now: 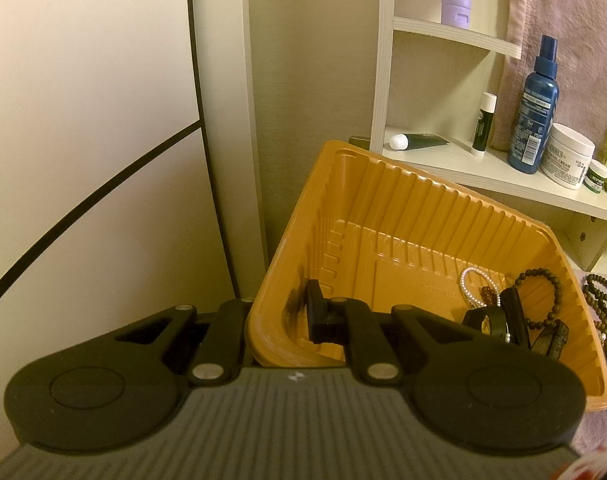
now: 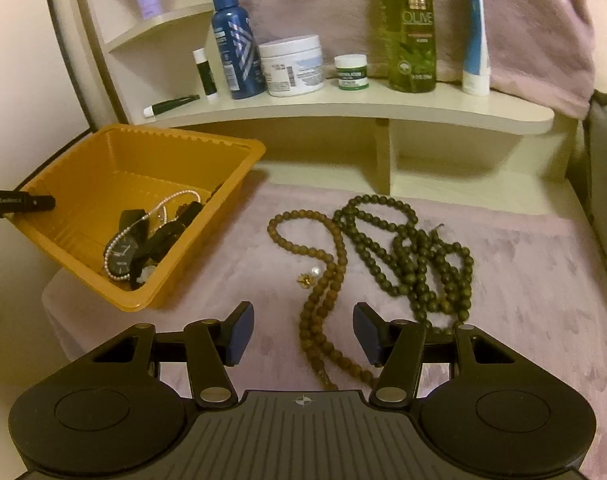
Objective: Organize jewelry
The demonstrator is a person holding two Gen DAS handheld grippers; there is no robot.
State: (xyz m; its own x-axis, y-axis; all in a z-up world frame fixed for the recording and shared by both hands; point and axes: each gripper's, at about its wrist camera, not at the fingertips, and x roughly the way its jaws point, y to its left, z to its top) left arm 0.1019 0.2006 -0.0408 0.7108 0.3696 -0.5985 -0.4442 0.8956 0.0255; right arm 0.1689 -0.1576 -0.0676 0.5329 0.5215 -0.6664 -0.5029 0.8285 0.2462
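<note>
An orange plastic tray [image 2: 83, 160] sits tilted at the left of a pink, plush-covered surface [image 2: 523, 280], its near-left rim lifted. It is thin, ribbed and probably light and springy, so a pinch on the rim suits it, though it may flex. The left tongs [image 1: 279, 322] are closed on that rim wall, one finger inside the tray and one outside, angled downward; in the right wrist view they show as a dark bar at the tray's left edge. Inside the tray, gathered in the low corner, lie a black-strapped watch [image 2: 123, 254], a thin pearl strand [image 2: 159, 210] and a dark bead bracelet [image 1: 539, 298]. On the surface to the right of the tray lies a long dark green bead necklace [image 2: 415, 256], looped in a loose heap; it looks limp, fairly heavy for its kind, and apt to trail or tangle, so taking a bunch of strands at once seems wise. Just beside it, touching in places, a brown bead strand [image 2: 323, 300] runs toward the camera; it is equally limp, with hard round beads that could roll out of a light pinch. The right tongs [image 2: 301, 336] stand wide open and hold nothing, pointing downward, with the brown strand passing between the fingers. Smallest, a pearl and gold earring [image 2: 309, 276] lies touching the brown strand; it is tiny and delicate.
</note>
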